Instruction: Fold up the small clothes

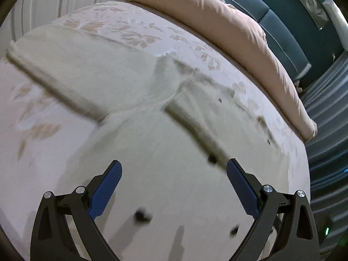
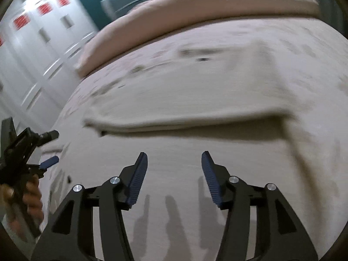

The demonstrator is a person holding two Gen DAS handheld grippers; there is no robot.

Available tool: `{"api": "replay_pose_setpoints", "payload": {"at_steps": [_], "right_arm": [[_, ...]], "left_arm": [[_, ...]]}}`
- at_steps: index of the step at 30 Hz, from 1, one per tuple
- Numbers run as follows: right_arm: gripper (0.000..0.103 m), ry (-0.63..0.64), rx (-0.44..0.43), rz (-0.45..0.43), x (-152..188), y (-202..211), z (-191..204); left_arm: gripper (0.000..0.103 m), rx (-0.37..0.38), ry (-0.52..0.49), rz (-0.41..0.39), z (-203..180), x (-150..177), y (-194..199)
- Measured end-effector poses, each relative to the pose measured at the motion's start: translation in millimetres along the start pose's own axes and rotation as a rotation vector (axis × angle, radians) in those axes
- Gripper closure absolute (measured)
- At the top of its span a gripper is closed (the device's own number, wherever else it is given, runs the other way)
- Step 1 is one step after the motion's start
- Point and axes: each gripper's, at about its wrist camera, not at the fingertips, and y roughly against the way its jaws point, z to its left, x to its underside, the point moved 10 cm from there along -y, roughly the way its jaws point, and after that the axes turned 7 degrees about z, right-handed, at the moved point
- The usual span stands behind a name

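A cream button-up garment (image 1: 134, 100) lies spread on the bed, one sleeve (image 1: 65, 65) stretched toward the upper left. Dark buttons (image 1: 141, 215) dot its front. My left gripper (image 1: 174, 162) hovers over the garment's front, open wide with nothing between its blue pads (image 1: 108, 189). In the right wrist view the same garment (image 2: 184, 95) shows a folded edge running across the picture. My right gripper (image 2: 174, 154) stands open just in front of that edge, over the cloth, holding nothing. The left gripper (image 2: 46, 163) appears at the far left there, held in a person's hand (image 2: 32, 195).
The bedsheet (image 1: 32, 119) is pale pink with a faint flower pattern. A rolled pink duvet (image 1: 217, 21) lies along the far side of the bed, against a teal headboard (image 1: 282, 32). White wardrobe doors (image 2: 32, 54) stand beyond the bed's left side.
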Motion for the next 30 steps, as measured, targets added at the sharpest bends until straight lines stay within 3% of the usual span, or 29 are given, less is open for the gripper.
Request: {"api": "replay_pose_setpoints", "payload": {"at_steps": [5,9,10,12,13,14,17,19,20,22,23,24,25,26,27,28,30], "right_arm": [[0.046,-0.153,0.022,-0.009,-10,-1,-55],[0.039,-0.248,-0.027,-0.024,-22,-11,-67],[0.038,-0.271,-0.042,-0.029,-25,-12,-70],[0.037,-0.32,-0.066,-0.037,-37,-21,-69],[0.037,-0.338,-0.072,-0.039,-45,-25,-71],[0.044,-0.342,-0.069,-0.042,-51,-26,-72],[0.09,-0.324,-0.047,-0.082,-78,-19,-71],[0.092,-0.311,-0.107,-0.196,-97,11,-64],[0.093,-0.277,-0.161,-0.296,-106,38,-55],[0.093,-0.217,-0.154,-0.375,-108,58,-52],[0.093,-0.181,-0.073,-0.356,-102,50,-59],[0.094,-0.166,0.009,-0.274,-93,27,-72],[0.095,-0.2,0.107,-0.13,-74,-12,-99],[0.096,-0.256,0.135,-0.037,-56,-35,-117],[0.097,-0.28,0.086,-0.055,-52,-37,-121],[0.097,-0.29,0.037,-0.107,-54,-26,-121],[0.094,-0.298,0.046,-0.102,-54,-20,-122]], "left_arm": [[0.008,0.051,0.042,0.015,-21,-30,-41],[0.013,0.043,0.129,0.055,-17,-35,-70],[0.02,0.041,0.128,0.041,-17,-36,-69],[0.045,0.033,0.079,0.023,-24,-41,-70],[0.079,0.041,0.057,0.024,-27,-43,-72],[0.094,0.049,0.025,0.032,-34,-46,-73],[0.097,0.076,-0.044,-0.056,-56,-64,-47],[0.103,0.101,-0.086,-0.148,-75,-76,-18],[0.103,0.121,-0.115,-0.216,-87,-81,5],[0.103,0.115,-0.147,-0.286,-95,-82,27],[0.103,0.094,-0.153,-0.283,-91,-78,25],[0.103,0.067,-0.156,-0.255,-86,-73,13],[0.103,0.005,-0.148,-0.181,-70,-62,-14],[0.103,-0.022,-0.132,-0.116,-60,-54,-35],[0.103,-0.031,-0.1,-0.051,-47,-41,-50],[0.103,0.01,-0.046,0.006,-36,-27,-61],[0.103,0.056,-0.002,0.007,-29,-19,-59]]}}
